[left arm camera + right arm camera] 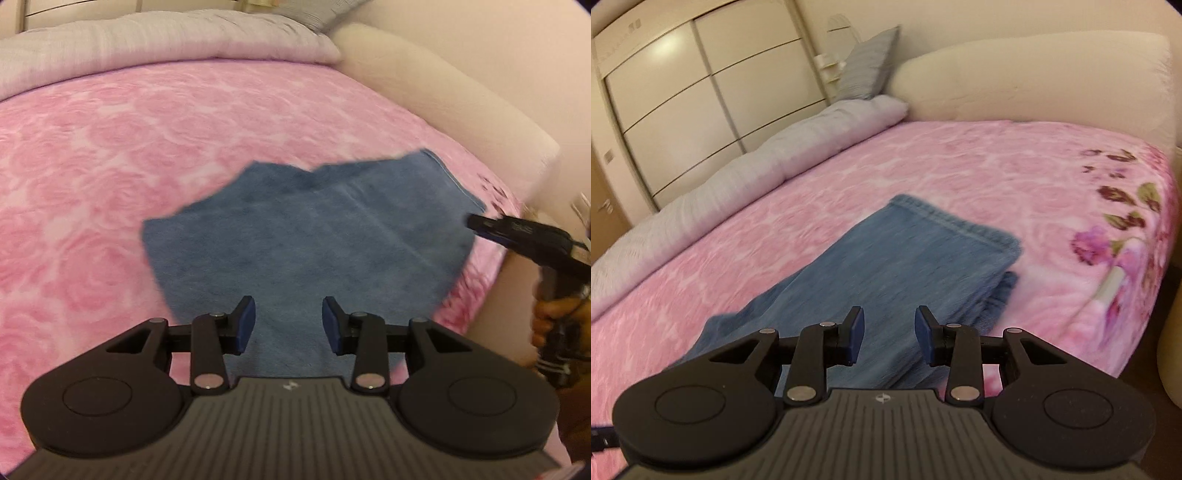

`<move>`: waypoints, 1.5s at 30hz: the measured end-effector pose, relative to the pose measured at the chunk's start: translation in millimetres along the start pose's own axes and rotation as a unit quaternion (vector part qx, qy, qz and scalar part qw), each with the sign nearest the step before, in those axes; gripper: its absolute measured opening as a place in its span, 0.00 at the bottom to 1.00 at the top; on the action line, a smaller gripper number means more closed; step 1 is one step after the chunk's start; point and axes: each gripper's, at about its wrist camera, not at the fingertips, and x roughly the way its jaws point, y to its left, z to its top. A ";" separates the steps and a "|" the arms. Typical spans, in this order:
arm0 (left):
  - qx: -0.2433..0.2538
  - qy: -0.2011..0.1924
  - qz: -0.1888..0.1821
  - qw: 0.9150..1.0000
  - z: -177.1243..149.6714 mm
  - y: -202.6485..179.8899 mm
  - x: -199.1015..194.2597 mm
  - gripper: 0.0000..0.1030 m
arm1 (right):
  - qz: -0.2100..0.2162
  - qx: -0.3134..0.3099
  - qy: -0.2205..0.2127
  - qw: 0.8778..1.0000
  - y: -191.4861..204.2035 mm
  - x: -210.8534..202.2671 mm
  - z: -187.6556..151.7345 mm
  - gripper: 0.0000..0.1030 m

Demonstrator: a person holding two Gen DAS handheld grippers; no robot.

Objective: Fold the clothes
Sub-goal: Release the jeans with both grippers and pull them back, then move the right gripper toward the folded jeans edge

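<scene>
A blue denim garment [314, 236] lies folded flat on the pink bed cover [110, 166]. My left gripper [289, 325] hovers over its near edge, open, with nothing between the blue pads. In the right wrist view the same garment [905, 266] shows stacked layers and a stitched hem at its far end. My right gripper [889, 332] is above its near part, open and holding nothing. In the left wrist view the right gripper [476, 223] points at the garment's right corner without touching it, held by a hand [554, 317].
A rolled pale grey duvet [757, 162] lies along the far side of the bed, with a grey pillow [868, 70] behind it. A cream padded headboard [1034, 81] borders the bed. A cream wardrobe [683, 103] stands beyond. The bed's edge drops off at the right [1137, 332].
</scene>
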 end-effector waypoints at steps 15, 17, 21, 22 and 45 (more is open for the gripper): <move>0.030 -0.007 0.039 0.999 -69.1 0.2 -13.1 0.34 | 0.067 -0.126 0.090 0.986 88.3 -22.8 -104.3 0.42; -0.008 -0.005 0.034 0.999 -67.6 7.9 -13.9 0.36 | 0.064 -0.119 0.106 0.985 92.2 -24.1 -106.5 0.42; -0.011 -0.030 0.050 0.998 -62.6 2.8 -43.5 0.31 | 0.036 -0.105 0.118 0.987 107.5 -44.7 -90.3 0.42; -0.010 -0.038 0.052 0.998 -62.4 1.1 -52.1 0.31 | 0.029 -0.103 0.117 0.987 111.7 -51.7 -86.3 0.42; -0.023 -0.112 0.047 0.992 -90.5 -24.5 -163.5 0.48 | 0.004 -0.128 0.055 0.990 147.7 -166.2 -81.3 0.75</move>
